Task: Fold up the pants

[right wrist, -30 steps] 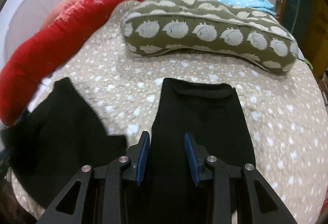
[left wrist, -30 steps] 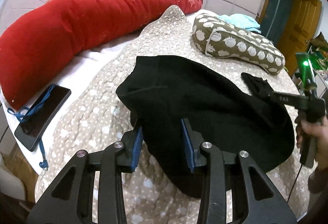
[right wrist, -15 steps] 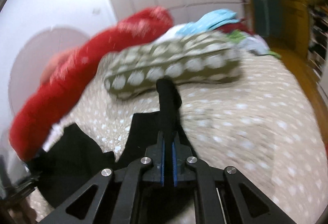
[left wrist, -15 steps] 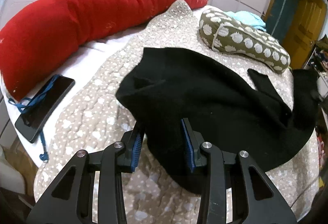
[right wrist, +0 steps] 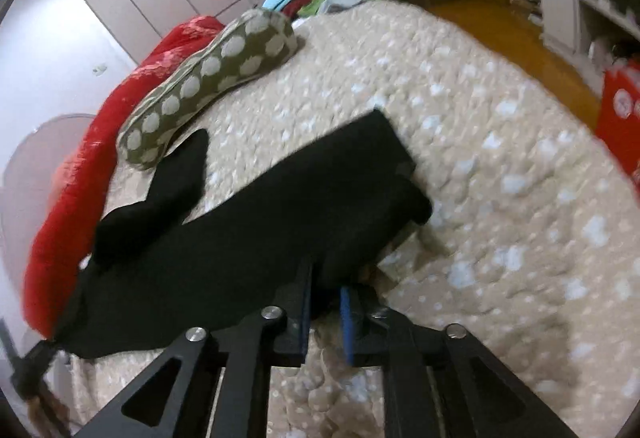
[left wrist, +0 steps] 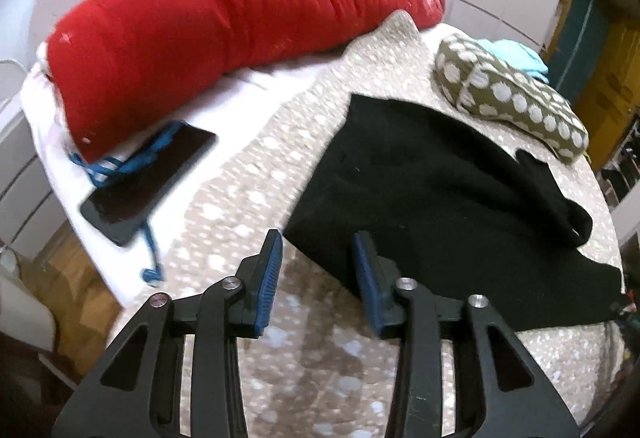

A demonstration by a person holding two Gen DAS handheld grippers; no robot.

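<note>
- Black knit fabric pants (left wrist: pixel 432 173) lie spread on the beige quilted bedspread with white spots (left wrist: pixel 256 173), roughly mid-bed; in the left wrist view they run from 12 o'clock of the tool out toward 3 o'clock.
- One narrow black strip of the pants lies folded across the top, toward 2 o'clock.
- In the right wrist view the pants (right wrist: pixel 256 238) stretch from 9 o'clock to 1 o'clock, one squared end lying toward 1 o'clock.
- Left tool (left wrist: pixel 318 274): jaws opening, moderately wide; the pants' near edge lies just beyond the blue pads, which do not press it.
- Right tool (right wrist: pixel 325 312): jaws opening, gap narrow; a fold of the pants sits at the pad tips; frame blurred, so I cannot tell whether the pads still touch it.
- Olive-green long cushion with white dots (left wrist: pixel 516 97) at 1 o'clock beyond the pants, close to their far edge.
- Long red bolster pillow (left wrist: pixel 224 33) along the bed's far side, 10 to 12 o'clock.
- Black smartphone with a blue cord (left wrist: pixel 148 181) on the white sheet at 9 o'clock, partly under the bolster's end.
</note>
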